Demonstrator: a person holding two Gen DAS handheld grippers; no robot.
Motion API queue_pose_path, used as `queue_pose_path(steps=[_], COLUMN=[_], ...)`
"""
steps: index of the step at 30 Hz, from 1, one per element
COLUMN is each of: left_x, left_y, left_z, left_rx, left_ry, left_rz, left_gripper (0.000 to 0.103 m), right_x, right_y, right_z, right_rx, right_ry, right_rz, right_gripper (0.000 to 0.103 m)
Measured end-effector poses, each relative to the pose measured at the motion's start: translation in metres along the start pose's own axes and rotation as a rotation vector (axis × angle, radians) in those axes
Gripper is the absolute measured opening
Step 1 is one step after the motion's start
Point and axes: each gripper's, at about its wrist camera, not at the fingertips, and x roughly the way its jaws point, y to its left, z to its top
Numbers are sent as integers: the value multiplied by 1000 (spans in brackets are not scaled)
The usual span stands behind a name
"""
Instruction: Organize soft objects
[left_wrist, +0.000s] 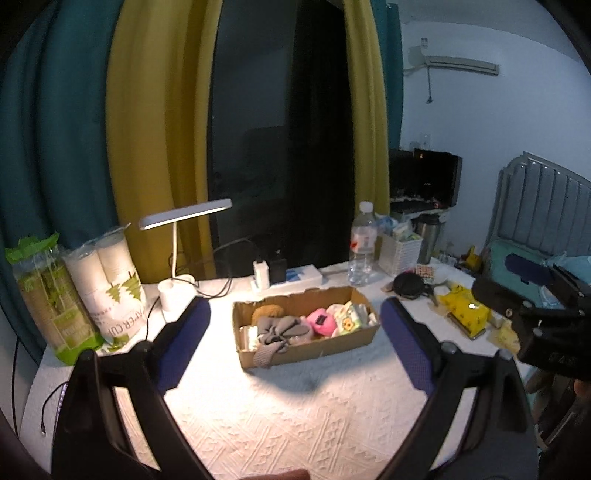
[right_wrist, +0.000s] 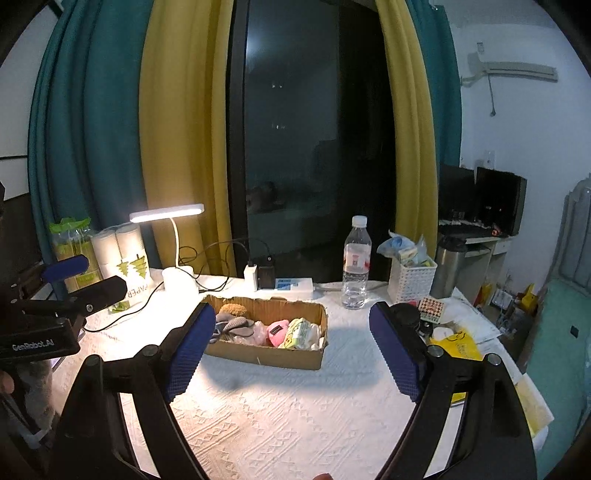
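A shallow cardboard box sits on the white table; it also shows in the right wrist view. In it lie a grey knitted cloth, a pink plush, a brown fuzzy piece and pale patterned soft packs. My left gripper is open and empty, held above the table in front of the box. My right gripper is open and empty, also in front of the box. Each gripper shows at the edge of the other's view.
A lit desk lamp, paper cup sleeves and a green pack stand at the back left. A water bottle, a white basket, a steel flask and a yellow bag are on the right. Chargers and cables lie behind the box.
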Motion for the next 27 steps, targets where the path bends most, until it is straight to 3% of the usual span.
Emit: queue_pose_path(steps=[27], left_x=[-15], left_y=[2], left_z=[5], left_rx=[-12], left_ry=[-52], left_rz=[7], left_gripper=[94], right_x=[-5], right_y=[-5], right_z=[0], right_rx=[0], right_ry=[-1], right_rz=[-16], right_gripper=[88])
